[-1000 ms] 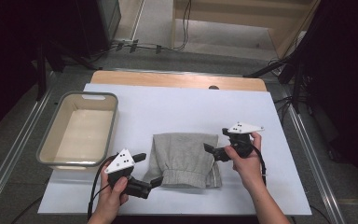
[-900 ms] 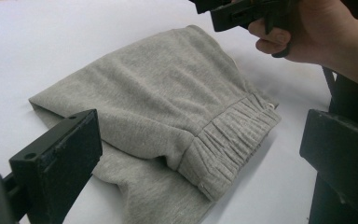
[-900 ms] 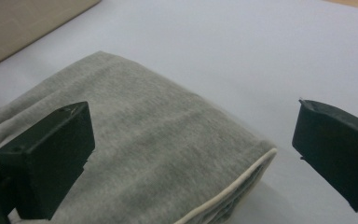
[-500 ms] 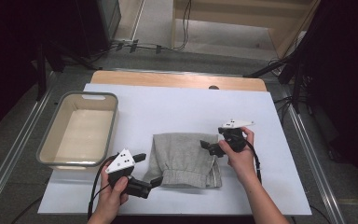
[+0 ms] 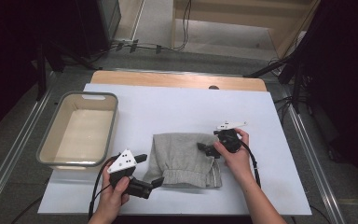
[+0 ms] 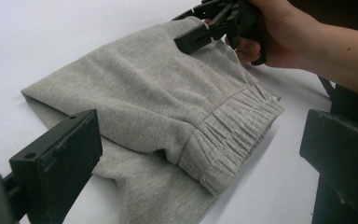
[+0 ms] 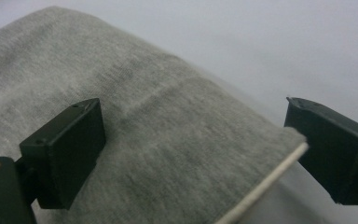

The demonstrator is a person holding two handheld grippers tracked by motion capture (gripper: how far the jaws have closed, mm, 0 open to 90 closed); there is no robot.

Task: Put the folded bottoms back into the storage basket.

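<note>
A folded grey sweat garment (image 5: 184, 158) with an elastic waistband lies on the white table top (image 5: 177, 107). My left gripper (image 5: 149, 170) stands open at its lower left corner, and in the left gripper view the cloth (image 6: 168, 107) lies ahead between the wide jaws of that gripper (image 6: 200, 140). My right gripper (image 5: 205, 149) is at the garment's upper right corner. Its jaws have just been closing a little but stay open (image 7: 200, 130), with the grey cloth (image 7: 144, 140) and a white cord (image 7: 261, 186) between them. The left gripper view also catches the right gripper (image 6: 200, 28).
A beige plastic bin (image 5: 114, 121) stands on the table's left side, nothing visible inside. A wooden strip (image 5: 177, 80) borders the far edge. Cables and stands sit on the floor behind. White table surface stretches beyond the garment.
The right hand has come down and to the left, bringing its gripper from beside the garment onto its upper right corner. The left gripper and the garment have not moved.
</note>
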